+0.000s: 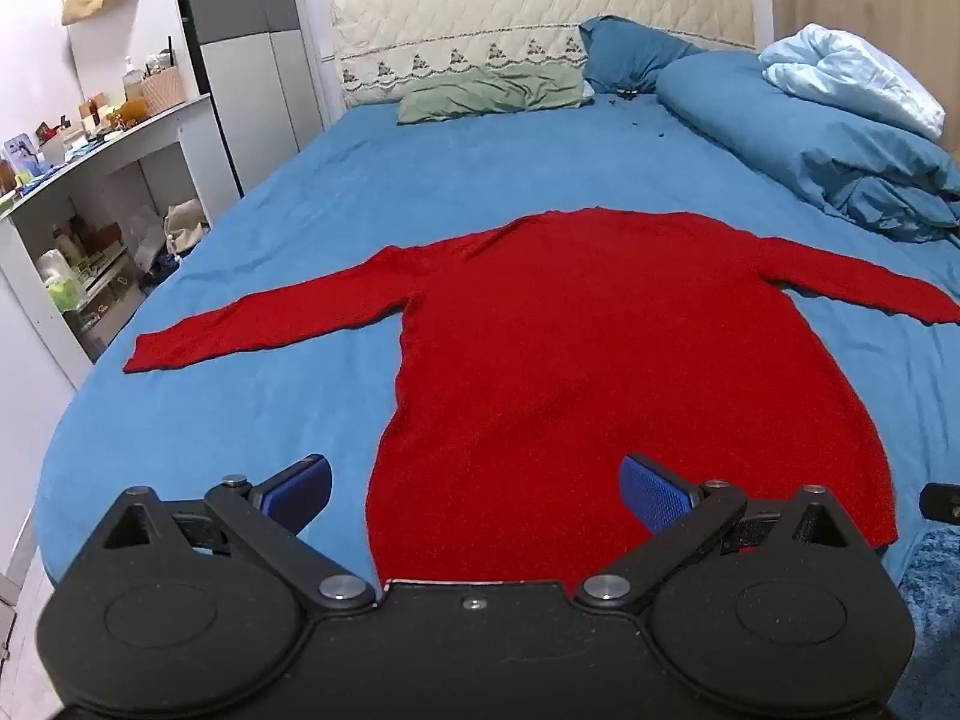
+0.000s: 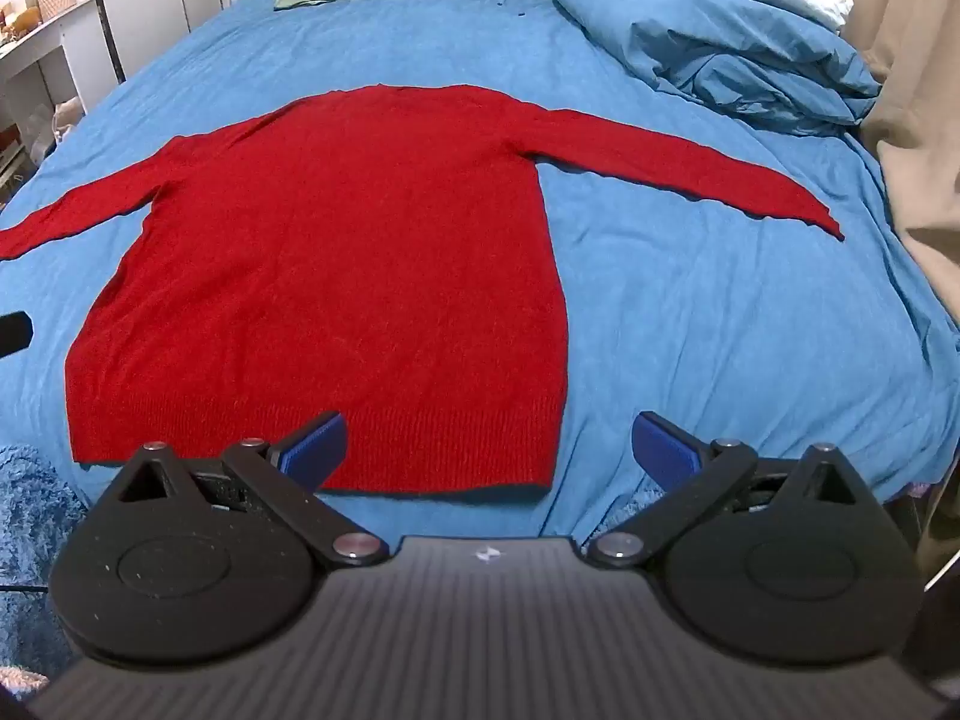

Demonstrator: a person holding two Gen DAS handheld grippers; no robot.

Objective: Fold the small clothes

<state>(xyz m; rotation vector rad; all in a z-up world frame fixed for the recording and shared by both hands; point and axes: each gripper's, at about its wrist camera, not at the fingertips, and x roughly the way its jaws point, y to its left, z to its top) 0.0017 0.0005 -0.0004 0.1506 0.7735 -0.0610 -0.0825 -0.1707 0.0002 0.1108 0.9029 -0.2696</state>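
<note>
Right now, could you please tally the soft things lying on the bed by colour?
Red: 1, the red knitted long-sleeved sweater spread flat.
Green: 1, the green pillow.
Dark blue: 2, the blue pillow and the bunched blue duvet.
Pale blue: 1, the crumpled light blue blanket.
Total: 5.

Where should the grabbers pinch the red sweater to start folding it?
Probably at a cuff. The red sweater lies flat on the bed with both sleeves spread out. The right gripper, jaws open, could come from the right side and pinch the right sleeve by its thin end.
</note>
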